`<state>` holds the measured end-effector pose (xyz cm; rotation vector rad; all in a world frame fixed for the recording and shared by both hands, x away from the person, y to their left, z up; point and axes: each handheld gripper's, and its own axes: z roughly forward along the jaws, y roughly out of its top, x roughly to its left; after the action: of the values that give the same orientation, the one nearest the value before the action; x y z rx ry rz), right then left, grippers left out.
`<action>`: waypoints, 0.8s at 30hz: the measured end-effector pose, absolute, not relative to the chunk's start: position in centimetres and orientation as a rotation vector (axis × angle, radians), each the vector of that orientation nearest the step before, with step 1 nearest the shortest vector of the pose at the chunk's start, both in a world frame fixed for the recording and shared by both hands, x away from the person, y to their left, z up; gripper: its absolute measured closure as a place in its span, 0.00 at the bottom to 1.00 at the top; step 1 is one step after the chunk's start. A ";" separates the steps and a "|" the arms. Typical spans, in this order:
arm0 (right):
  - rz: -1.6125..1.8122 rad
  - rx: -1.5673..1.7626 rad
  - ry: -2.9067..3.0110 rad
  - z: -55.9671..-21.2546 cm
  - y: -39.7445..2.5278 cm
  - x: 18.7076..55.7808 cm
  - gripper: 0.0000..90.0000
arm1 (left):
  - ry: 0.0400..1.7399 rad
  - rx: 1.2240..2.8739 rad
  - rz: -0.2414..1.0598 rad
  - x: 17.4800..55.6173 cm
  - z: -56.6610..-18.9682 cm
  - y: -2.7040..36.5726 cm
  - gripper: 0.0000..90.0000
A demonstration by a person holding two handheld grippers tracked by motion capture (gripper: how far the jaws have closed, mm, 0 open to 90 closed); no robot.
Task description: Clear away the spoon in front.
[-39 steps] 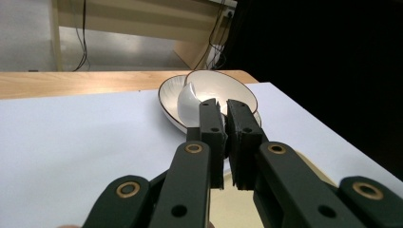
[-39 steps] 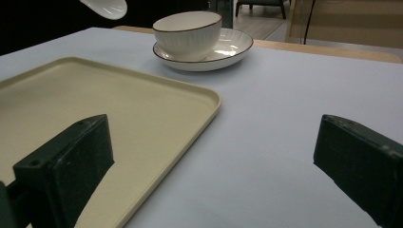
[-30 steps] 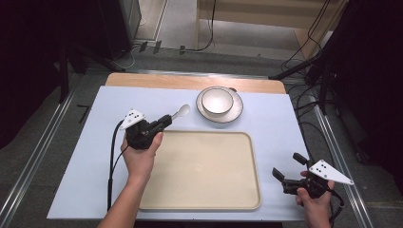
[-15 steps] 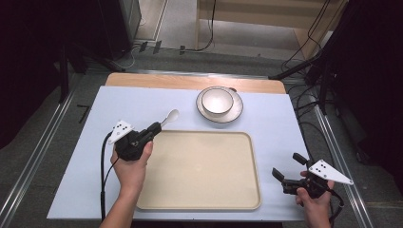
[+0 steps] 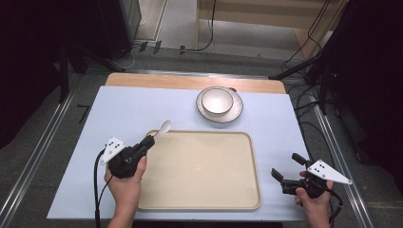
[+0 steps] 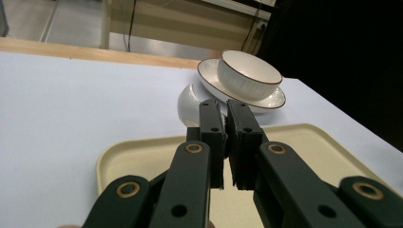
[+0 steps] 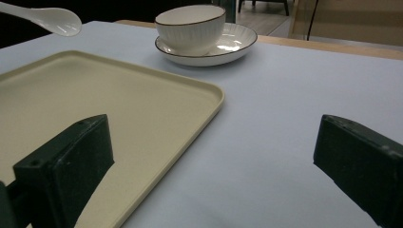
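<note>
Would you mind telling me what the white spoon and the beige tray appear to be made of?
The small white spoon looks like glazed ceramic: smooth, glossy, thick-walled. The beige rectangular tray seems matte plastic, possibly melamine: even colour, rounded moulded rim, dull sheen.

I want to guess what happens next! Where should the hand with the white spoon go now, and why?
Probably a little farther over the tray and down, then let go. The left gripper is shut on the spoon, whose bowl hangs above the tray's far left corner. The tray is bare, and the right gripper waits open beside it.
</note>
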<state>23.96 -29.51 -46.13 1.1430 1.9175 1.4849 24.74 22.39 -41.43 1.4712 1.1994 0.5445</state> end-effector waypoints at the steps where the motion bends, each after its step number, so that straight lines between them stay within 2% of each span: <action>1: 1.484 1.141 1.917 -46.1 -29.5 24.0 0.00 | 1.203 1.471 0.558 24.5 -41.6 22.4 0.96; 24: 1.475 1.144 1.920 -46.2 -29.5 24.0 0.00 | 1.288 1.386 0.707 20.7 -44.8 22.1 0.96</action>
<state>23.97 -29.46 -46.18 1.1439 1.9204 1.4750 20.73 22.06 -44.84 1.3855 1.2883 0.7073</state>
